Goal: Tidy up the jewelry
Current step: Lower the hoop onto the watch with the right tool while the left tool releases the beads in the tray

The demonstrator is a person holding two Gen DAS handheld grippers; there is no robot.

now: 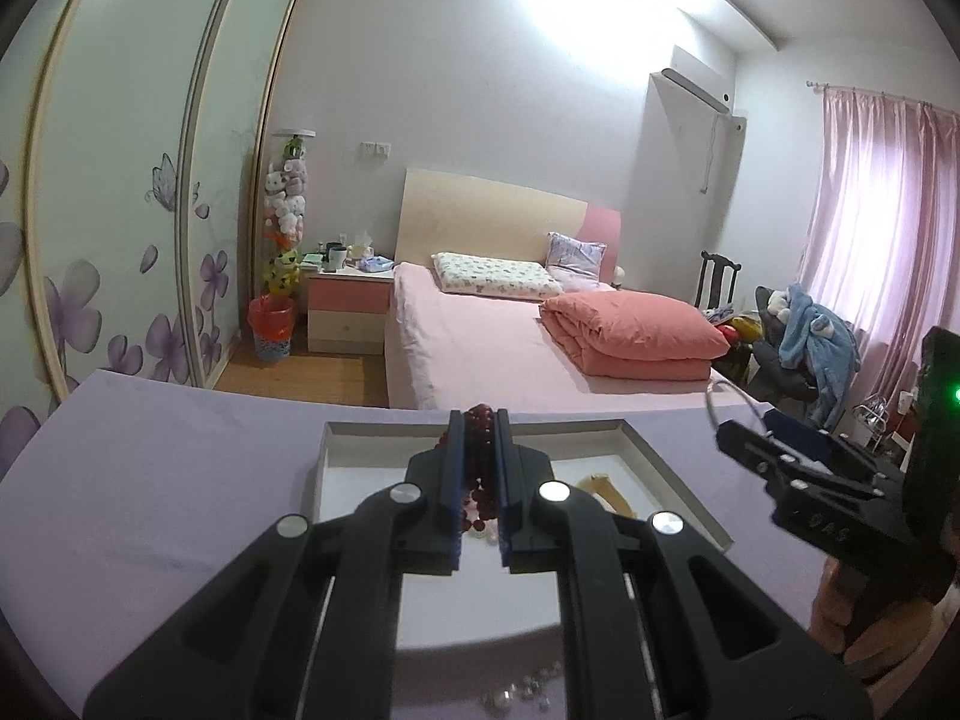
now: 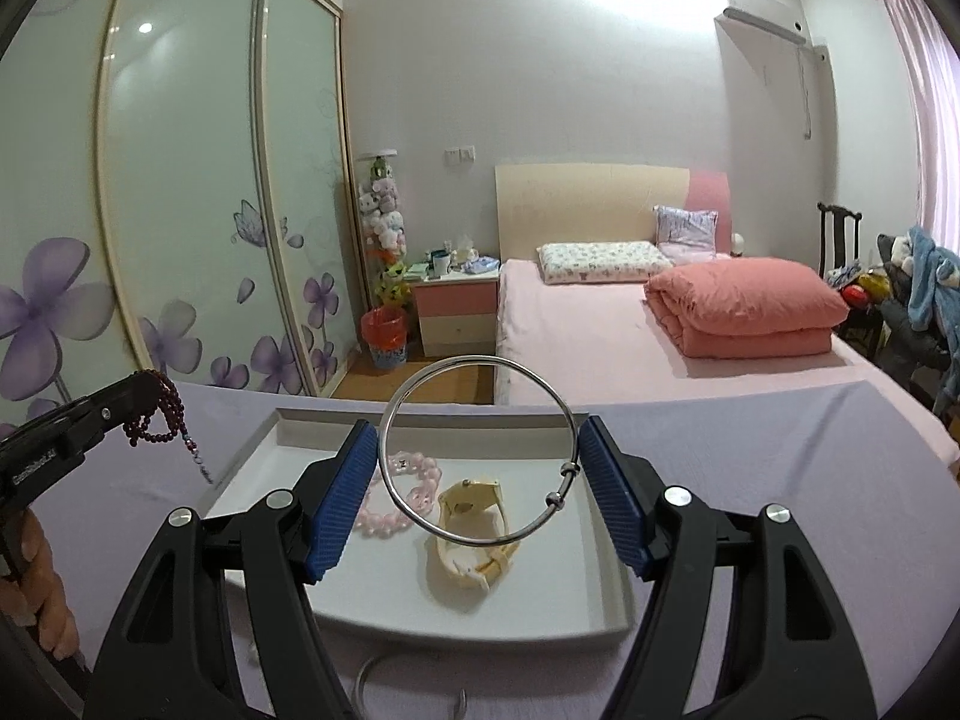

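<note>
Only the right view shows us the tray's (image 2: pixel 384 612) pink bracelet (image 2: pixel 414 480) and watch (image 2: pixel 474 540). Left gripper (image 1: pixel 478 456) jaws clamp dark-red beads (image 1: pixel 480 420); right gripper (image 2: pixel 480 480) jaws, wide, clasp a silver bangle (image 2: pixel 420 384).

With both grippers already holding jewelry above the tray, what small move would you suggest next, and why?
Probably lower the right gripper and release the thin silver bangle onto bare floor of the shallow white tray, right of the cream wristwatch; it already hangs directly above.

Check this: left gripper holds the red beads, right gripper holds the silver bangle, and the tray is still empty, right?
Not empty. The right wrist view shows a pink bracelet and a cream watch in the tray. The left gripper holding red beads and right gripper holding the silver bangle are correct.
</note>
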